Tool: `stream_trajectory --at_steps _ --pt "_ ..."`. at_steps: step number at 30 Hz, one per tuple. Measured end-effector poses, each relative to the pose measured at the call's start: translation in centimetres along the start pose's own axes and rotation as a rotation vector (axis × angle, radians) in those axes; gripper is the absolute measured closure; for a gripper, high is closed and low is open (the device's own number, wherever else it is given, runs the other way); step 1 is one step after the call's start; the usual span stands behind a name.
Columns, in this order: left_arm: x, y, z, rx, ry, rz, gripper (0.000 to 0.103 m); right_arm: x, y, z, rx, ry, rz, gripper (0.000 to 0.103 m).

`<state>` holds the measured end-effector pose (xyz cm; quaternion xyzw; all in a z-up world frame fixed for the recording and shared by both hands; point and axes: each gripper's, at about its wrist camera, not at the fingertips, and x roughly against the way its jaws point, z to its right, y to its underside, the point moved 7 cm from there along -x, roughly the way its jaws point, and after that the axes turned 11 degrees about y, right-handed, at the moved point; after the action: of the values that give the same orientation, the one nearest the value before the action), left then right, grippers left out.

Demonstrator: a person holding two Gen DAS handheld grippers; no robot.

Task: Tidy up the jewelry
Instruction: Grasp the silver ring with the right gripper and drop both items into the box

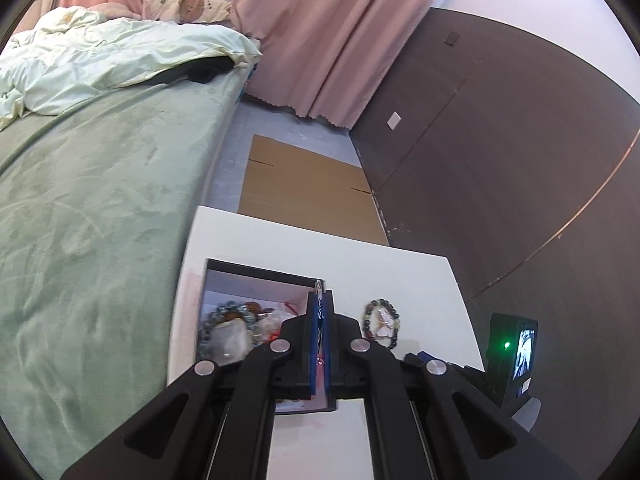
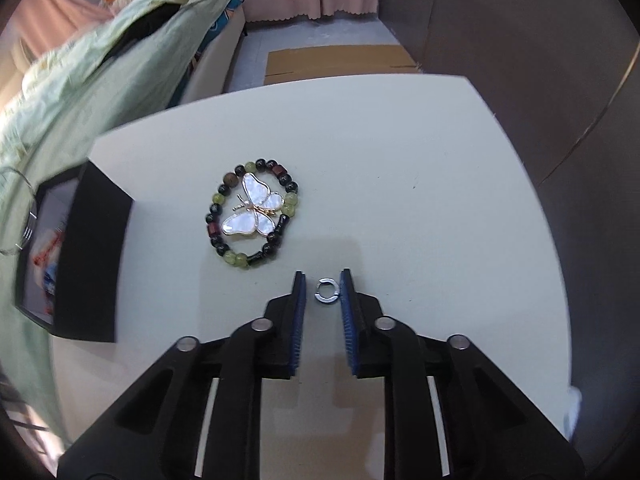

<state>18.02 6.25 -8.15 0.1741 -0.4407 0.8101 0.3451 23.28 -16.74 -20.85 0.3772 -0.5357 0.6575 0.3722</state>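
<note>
The task stands partway; several pieces already lie in the box (image 1: 260, 276), and at least three remain outside it.

Left tongs (image 1: 320, 300): fully closed on a thin patterned piece (image 1: 319, 289), a slim band or chain whose exact kind cannot be told; its tip projects just past the tips, and the tongs hang over the right edge of the open box, so in my judgement this piece is next to go in.

Right tongs (image 2: 322, 280): narrowly parted, pointing steeply down at the surface (image 2: 400, 160); a small silver open ring (image 2: 327, 290) lies between the tips, touching or nearly touching the right-hand pad, with a clear gap to the left-hand pad; the grip is not yet made.

Ahead of the right tongs and to their left, a beaded bracelet (image 2: 253, 213) of dark, green and reddish beads lies flat on the surface; a white butterfly brooch (image 2: 252, 210) rests inside its loop; both remain to be stored.

Container: one black-walled box with a pale lining, left of both tongs; it holds a strand of blue-grey beads (image 1: 218, 320), a pale translucent lump, and something with red thread; the contents are heaped and partly hidden behind the left tongs, so a full count is not possible.
</note>
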Motion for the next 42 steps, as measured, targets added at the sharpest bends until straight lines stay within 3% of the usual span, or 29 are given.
stream_trajectory --at_steps 4,7,17,18,21,27,32,34,39,42 --pt "0.7 0.0 -1.0 0.004 -0.016 -0.008 0.103 -0.1 0.2 -0.2 0.013 0.014 0.004 0.090" --pt "0.8 0.3 -1.5 0.003 -0.029 -0.022 0.103 0.4 0.2 -0.3 -0.018 -0.036 -0.001 0.090" --pt "0.6 1.1 -3.0 0.054 -0.051 -0.059 0.100 5.1 -1.1 -1.3 -0.066 -0.185 0.102 0.090" --pt "0.6 1.1 -3.1 0.056 -0.051 -0.059 0.094 5.6 -1.2 -1.4 -0.069 -0.203 0.112 0.090" --pt "1.0 0.8 -3.1 0.056 -0.061 -0.033 0.062 6.9 -1.6 -2.1 -0.083 -0.263 0.140 0.090" --pt "1.5 0.1 -3.0 0.060 -0.060 0.001 0.058 9.6 -2.6 -3.4 -0.118 -0.397 0.190 0.090" --pt "2.0 -0.7 -3.2 0.065 -0.069 0.039 0.040 11.0 -3.3 -5.4 -0.130 -0.498 0.213 0.090" --pt "2.2 -1.1 -3.3 0.067 -0.081 0.058 0.024 11.4 -3.6 -6.1 -0.135 -0.524 0.221 0.090" --pt "2.5 -1.9 -4.2 0.094 -0.097 0.083 0.009 11.8 -4.0 -8.5 -0.129 -0.595 0.217 0.090" --pt "2.6 -2.2 -4.9 0.120 -0.103 0.094 0.009 11.5 -4.1 -9.8 -0.123 -0.620 0.199 0.090"
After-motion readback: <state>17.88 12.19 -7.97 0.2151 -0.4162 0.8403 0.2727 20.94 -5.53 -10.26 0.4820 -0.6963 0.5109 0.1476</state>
